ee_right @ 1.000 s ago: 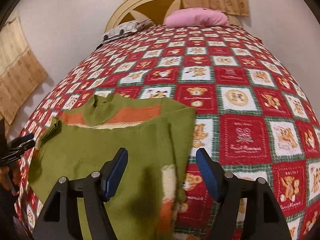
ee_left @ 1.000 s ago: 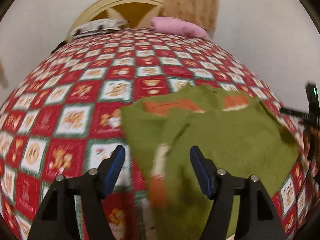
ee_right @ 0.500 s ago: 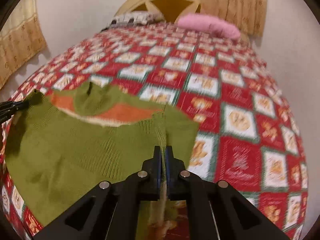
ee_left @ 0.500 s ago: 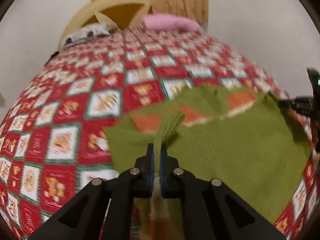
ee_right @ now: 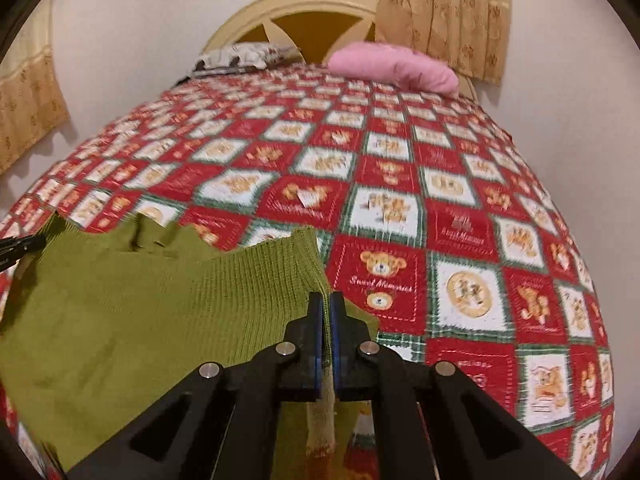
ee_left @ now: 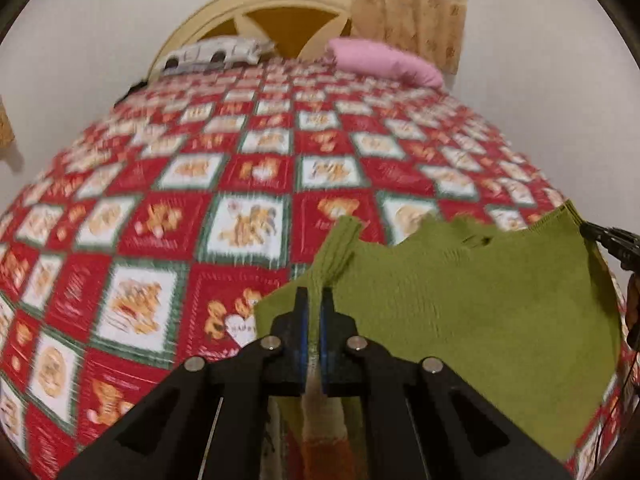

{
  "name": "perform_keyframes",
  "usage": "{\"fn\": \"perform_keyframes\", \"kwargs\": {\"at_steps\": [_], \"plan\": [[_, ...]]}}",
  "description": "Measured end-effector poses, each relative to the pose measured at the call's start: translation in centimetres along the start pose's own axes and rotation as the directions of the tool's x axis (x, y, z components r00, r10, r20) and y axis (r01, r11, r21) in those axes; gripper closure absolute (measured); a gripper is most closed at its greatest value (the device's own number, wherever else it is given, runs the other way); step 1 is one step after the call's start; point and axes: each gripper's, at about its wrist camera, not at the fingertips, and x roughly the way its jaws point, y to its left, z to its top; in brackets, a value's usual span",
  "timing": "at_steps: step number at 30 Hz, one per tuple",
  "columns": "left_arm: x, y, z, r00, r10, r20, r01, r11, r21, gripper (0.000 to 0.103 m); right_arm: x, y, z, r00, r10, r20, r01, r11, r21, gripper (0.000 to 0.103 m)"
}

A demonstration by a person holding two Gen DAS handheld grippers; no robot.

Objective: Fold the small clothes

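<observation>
Soft, light, floppy olive-green knitted sweater (ee_left: pixel 460 304) fills lower right of left view, draped over red teddy-print quilted bed (ee_left: pixel 224 184); left hand-held gripper (ee_left: pixel 314 320) & right hand-held gripper (ee_right: pixel 325 328) each clamped on a ribbed hem corner, best hold imo.

A bed (ee_right: pixel 460 184) fills most of the room, covered by a red, white and green checked quilt (ee_left: pixel 168 240) with teddy-bear squares. At its far end stands a cream arched headboard (ee_right: pixel 316 4) with dark yellow panels. A pink pillow (ee_right: pixel 396 66) and a patterned pillow (ee_right: pixel 240 56) lie against it. Beige patterned curtains (ee_right: pixel 444 12) hang on plain white walls (ee_left: pixel 100 32).
</observation>
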Motion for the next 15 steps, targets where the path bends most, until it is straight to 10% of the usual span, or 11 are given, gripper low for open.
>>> {"fn": "perform_keyframes", "kwargs": {"at_steps": [15], "plan": [[3.2,-0.3,-0.9,0.996,0.082,-0.036,-0.081,0.997,0.015,0.098,4.7,-1.1,-1.9,0.992,-0.055,-0.112,0.059,0.998,0.034,0.101]]}}
